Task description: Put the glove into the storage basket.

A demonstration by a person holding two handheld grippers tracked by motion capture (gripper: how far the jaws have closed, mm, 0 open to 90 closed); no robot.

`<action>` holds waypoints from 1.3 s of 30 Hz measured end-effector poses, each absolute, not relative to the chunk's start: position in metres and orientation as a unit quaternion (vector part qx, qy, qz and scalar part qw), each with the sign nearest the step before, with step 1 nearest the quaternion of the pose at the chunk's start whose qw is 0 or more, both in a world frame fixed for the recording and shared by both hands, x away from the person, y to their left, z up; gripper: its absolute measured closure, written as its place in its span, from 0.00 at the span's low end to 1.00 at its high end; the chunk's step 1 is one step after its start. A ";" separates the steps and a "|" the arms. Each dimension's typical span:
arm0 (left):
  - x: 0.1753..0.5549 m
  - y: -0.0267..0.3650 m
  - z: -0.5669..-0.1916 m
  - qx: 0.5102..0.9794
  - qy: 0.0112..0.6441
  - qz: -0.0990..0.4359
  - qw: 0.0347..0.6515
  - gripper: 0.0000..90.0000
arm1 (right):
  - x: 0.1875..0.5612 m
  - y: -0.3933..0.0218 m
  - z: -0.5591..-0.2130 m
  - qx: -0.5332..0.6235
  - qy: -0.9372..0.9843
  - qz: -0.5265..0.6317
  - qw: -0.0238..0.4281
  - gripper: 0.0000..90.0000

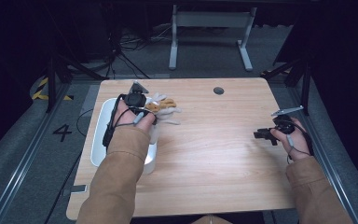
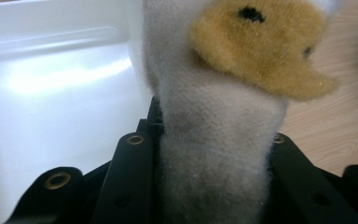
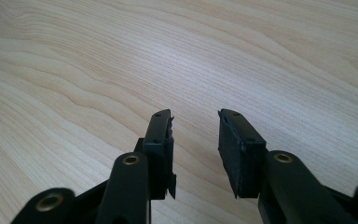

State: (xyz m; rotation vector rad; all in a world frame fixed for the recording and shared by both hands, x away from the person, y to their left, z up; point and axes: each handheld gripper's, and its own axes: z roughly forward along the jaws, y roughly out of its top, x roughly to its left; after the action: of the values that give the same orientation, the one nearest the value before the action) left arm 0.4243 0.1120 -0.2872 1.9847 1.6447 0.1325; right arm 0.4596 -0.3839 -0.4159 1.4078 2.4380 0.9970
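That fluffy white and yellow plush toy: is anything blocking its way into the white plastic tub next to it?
Nothing visible does. The left gripper holds the white and yellow plush toy right beside the white plastic tub, whose visible inside looks bare. The right gripper sits open, far across the wooden table.

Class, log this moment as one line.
left gripper: shut on plush toy | over white tray edge | right gripper: open, empty
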 end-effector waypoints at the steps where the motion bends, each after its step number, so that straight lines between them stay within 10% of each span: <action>1: 0.424 0.114 -0.287 0.736 0.617 0.049 0.276 0.77 | 0.459 -0.384 -0.415 0.471 0.813 0.333 0.077 0.73; 39: 0.452 0.150 -0.302 0.631 0.729 0.059 0.256 0.77 | 0.442 -0.396 -0.422 0.484 0.811 0.318 0.085 0.71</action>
State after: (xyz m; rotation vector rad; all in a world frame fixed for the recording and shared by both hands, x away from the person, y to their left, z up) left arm 0.4519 0.1498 -0.3024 1.7138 1.9797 0.1614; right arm 0.4418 -0.3956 -0.4218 1.4422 2.4179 0.9496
